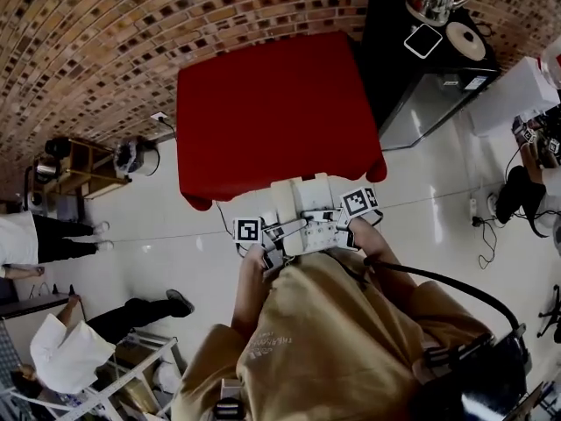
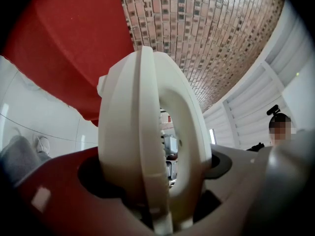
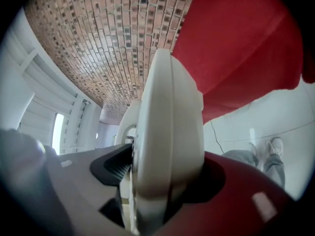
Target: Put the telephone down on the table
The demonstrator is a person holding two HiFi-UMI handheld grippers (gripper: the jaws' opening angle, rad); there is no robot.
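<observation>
Telephone (image 1: 301, 207): held aloft at the red table's (image 1: 263, 103) near edge | left gripper (image 1: 277, 246), right gripper (image 1: 349, 228): both pinching it | carry it far over the cloth, keep it level, lower both sides together.

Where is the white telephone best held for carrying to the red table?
By its two ends, one tongs from each side, as now. The telephone is broad, and each end narrows to a rim that fits between jaws; left tongs and right tongs clamp there.
</observation>
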